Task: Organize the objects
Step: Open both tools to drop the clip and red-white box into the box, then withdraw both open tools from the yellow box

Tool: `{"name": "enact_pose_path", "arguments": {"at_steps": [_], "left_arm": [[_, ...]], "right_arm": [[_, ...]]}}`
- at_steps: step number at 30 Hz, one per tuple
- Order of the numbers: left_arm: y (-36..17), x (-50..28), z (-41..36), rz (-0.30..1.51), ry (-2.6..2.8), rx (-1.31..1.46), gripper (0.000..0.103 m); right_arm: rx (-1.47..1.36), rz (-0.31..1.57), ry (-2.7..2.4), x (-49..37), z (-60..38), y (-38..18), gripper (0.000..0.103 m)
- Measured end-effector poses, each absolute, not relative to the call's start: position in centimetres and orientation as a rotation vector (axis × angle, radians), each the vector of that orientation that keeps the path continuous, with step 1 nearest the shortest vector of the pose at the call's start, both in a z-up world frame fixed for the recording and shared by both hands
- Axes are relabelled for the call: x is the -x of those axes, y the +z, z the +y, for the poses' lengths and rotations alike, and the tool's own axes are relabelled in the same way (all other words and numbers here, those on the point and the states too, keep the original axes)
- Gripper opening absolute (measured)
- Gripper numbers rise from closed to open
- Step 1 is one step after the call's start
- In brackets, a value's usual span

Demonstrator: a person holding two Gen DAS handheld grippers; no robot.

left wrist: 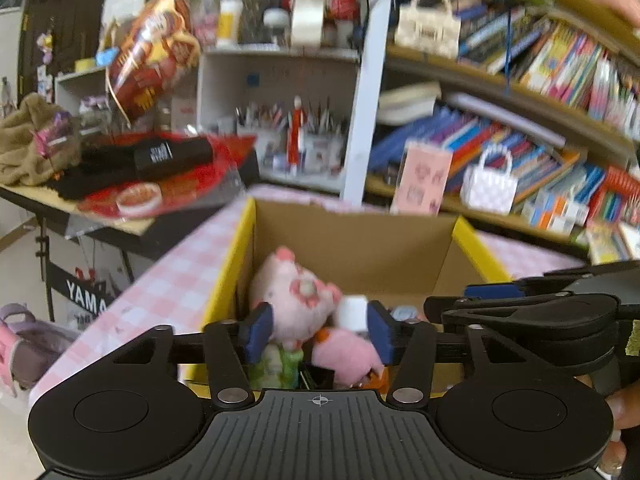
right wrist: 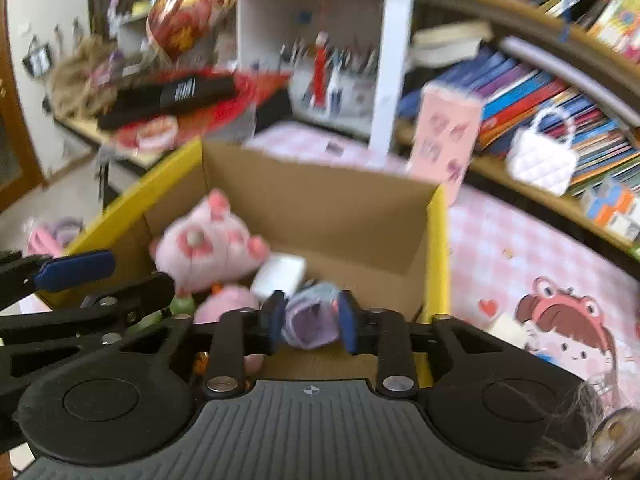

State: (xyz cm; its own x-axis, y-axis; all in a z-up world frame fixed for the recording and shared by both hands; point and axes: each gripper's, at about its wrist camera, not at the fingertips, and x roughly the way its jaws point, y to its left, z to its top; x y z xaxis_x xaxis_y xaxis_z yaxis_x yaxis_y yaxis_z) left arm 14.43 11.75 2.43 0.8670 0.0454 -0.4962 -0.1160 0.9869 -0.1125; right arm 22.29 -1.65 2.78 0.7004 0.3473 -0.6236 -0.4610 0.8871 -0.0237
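A cardboard box (left wrist: pixel 352 240) with yellow flaps stands open on the pink checked table (left wrist: pixel 168 280). Inside lie a pink plush (left wrist: pixel 292 296), a small white block (left wrist: pixel 352 312), a second pink plush (left wrist: pixel 344 354) and a green soft item (left wrist: pixel 276 364). My left gripper (left wrist: pixel 320 332) hangs open over the box's near side, with nothing pressed between its blue pads. In the right wrist view, my right gripper (right wrist: pixel 311 322) is narrowly open over the same box (right wrist: pixel 320 208). A purple-blue soft item (right wrist: pixel 310 316) shows between its fingers; the pads do not seem to press on it.
Bookshelves (left wrist: pixel 520 128) packed with books run along the right. A pink card (right wrist: pixel 444 140) and a white toy handbag (right wrist: pixel 540 156) stand behind the box. A cluttered side table (left wrist: pixel 132 184) is at the left. A cartoon picture (right wrist: pixel 568 328) lies on the cloth.
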Motion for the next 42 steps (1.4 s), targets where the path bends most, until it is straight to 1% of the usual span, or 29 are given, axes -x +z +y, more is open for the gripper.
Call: {"name": "enact_pose_path", "arguments": {"at_steps": [1,2,5,10,16,21,29,32,36,40,42], "left_arm": [[2.8,-13.9,11.9,0.495,0.087,0.149,0.066],[3.1,-13.3,12.0,0.475,0.085,0.158,0.069],[3.9,-11.7,12.3,0.439,0.071,0.180,0.071],[4.1,-9.0,12.3,0.440,0.074,0.178,0.072],[3.0,-5.8,12.7,0.484,0.099,0.163,0.072],[2.0,-3.1,12.8,0.525,0.127,0.136,0.074],[0.3,0.6,13.0,0.594,0.153,0.127,0.075],[0.1,1.7,13.0,0.599,0.154,0.124,0.075],[-0.1,2.7,12.5,0.606,0.131,0.110,0.076],[-0.2,3.5,11.9,0.611,0.096,0.087,0.076],[-0.3,3.7,11.6,0.612,0.086,0.073,0.077]], "right_arm": [[0.169,0.638,0.445,-21.8,-1.9,3.2,0.032],[0.151,0.624,0.436,-21.3,-2.1,3.7,0.034],[0.114,0.571,0.408,-19.3,-2.8,4.7,0.045],[0.110,0.515,0.377,-16.0,-3.4,5.2,0.047],[0.118,0.538,0.347,-12.2,-3.8,4.0,0.053],[0.128,0.576,0.331,-8.9,-3.9,2.4,0.064],[0.108,0.646,0.284,-4.5,-4.2,-0.1,0.065],[0.109,0.636,0.277,-3.2,-4.1,-0.3,0.066],[0.113,0.620,0.271,-1.9,-3.9,-0.4,0.070],[0.123,0.626,0.265,-0.8,-3.9,-0.6,0.071],[0.124,0.631,0.257,-0.4,-4.1,-0.8,0.073]]}}
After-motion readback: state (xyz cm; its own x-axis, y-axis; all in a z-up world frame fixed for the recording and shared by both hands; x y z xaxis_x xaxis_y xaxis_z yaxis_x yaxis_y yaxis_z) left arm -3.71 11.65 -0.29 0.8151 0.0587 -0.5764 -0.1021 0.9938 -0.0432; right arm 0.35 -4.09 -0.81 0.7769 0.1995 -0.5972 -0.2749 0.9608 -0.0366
